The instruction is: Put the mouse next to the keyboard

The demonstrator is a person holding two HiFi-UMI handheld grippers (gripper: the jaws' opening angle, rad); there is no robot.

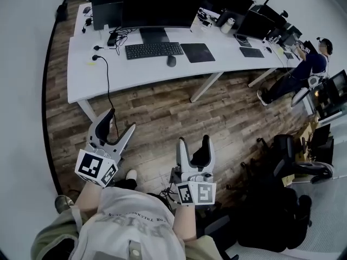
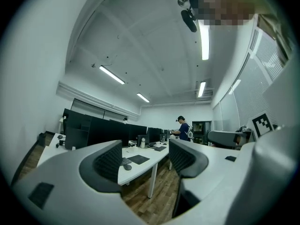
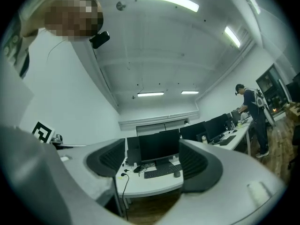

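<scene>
Both the left gripper (image 1: 122, 119) and right gripper (image 1: 193, 140) are pointing level toward the desk (image 1: 141, 73), jaws apart, empty.

We see the mouse (image 1: 171, 61): dark, oval, flat on the white desk (image 1: 135, 77), just in front of the keyboard's (image 1: 154, 50) right end, not touching it. The keyboard is black, full-width, flat, long side along the desk's edge.

Mouse (image 1: 171, 61) just beside keyboard (image 1: 154, 50) on desk (image 1: 135, 76)
</scene>
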